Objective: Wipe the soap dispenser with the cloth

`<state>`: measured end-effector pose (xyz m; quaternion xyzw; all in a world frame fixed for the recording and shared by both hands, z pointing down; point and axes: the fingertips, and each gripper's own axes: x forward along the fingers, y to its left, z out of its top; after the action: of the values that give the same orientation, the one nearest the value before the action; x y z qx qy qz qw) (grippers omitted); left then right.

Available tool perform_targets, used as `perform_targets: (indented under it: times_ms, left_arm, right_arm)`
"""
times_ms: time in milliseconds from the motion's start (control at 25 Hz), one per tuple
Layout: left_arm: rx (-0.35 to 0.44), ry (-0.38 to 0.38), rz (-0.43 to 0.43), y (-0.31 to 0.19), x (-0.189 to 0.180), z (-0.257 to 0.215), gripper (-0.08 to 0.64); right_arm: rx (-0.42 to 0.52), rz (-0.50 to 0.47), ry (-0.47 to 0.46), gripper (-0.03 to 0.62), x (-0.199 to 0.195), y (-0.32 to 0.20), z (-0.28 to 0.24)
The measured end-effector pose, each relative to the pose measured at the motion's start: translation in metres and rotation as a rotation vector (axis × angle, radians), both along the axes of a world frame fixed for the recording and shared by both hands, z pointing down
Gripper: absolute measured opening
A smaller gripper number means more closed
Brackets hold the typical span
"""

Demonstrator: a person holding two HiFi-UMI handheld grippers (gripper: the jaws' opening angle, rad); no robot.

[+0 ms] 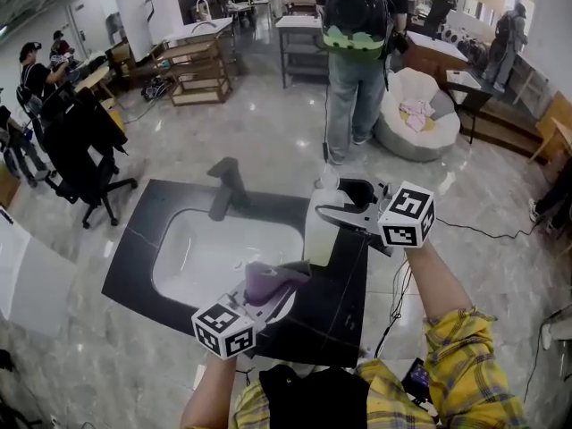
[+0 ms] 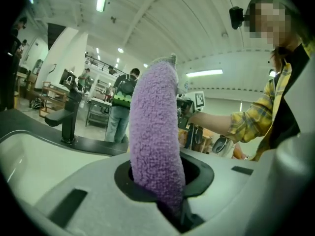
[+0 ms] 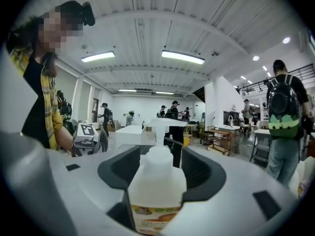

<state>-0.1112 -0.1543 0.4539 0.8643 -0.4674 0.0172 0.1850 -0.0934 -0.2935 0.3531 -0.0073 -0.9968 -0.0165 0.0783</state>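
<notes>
A purple cloth (image 1: 271,281) stands up from between the jaws of my left gripper (image 1: 279,290), which is shut on it over the sink's front right rim. In the left gripper view the cloth (image 2: 155,136) rises as a thick roll out of the left gripper (image 2: 165,183). A white soap dispenser (image 1: 321,232) with a pump top sits at the sink's right side, gripped round its body by my right gripper (image 1: 337,214). In the right gripper view the dispenser (image 3: 157,178) fills the gap of the right gripper (image 3: 165,170). Cloth and dispenser are apart.
A white sink (image 1: 175,247) is set in a black counter (image 1: 344,315), with a dark faucet (image 1: 229,186) at its back. A person with a backpack (image 1: 357,25) stands just beyond the counter. A black office chair (image 1: 80,141) is at the left, a beanbag (image 1: 416,119) at the right.
</notes>
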Motion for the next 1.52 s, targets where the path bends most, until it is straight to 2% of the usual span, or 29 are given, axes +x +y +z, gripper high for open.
perform_targets:
  times_ms: [280, 480, 720, 760, 1080, 1520]
  left_arm:
    - [-0.009, 0.000, -0.039, 0.008, -0.003, 0.002, 0.057]
    - [-0.011, 0.016, -0.056, 0.005, -0.001, -0.003, 0.057]
    - [-0.010, 0.017, -0.067, 0.004, -0.007, 0.004, 0.057]
    - [-0.008, 0.019, -0.066, 0.003, -0.007, 0.005, 0.057]
    - [-0.015, 0.039, -0.051, -0.003, -0.014, 0.008, 0.057]
    - [-0.017, 0.100, -0.016, -0.020, -0.008, 0.009, 0.057]
  right_arm:
    - [0.046, -0.166, 0.085, 0.233, -0.016, 0.002, 0.006]
    - [0.041, -0.287, 0.158, 0.233, -0.018, 0.006, 0.007]
    - [0.088, -0.324, 0.184, 0.182, -0.019, 0.014, 0.015]
    - [0.096, -0.314, 0.190, 0.166, -0.020, 0.015, 0.015]
    - [0.082, -0.134, 0.183, 0.161, -0.030, 0.013, 0.014]
    - [0.046, 0.282, 0.195, 0.161, -0.017, -0.014, 0.017]
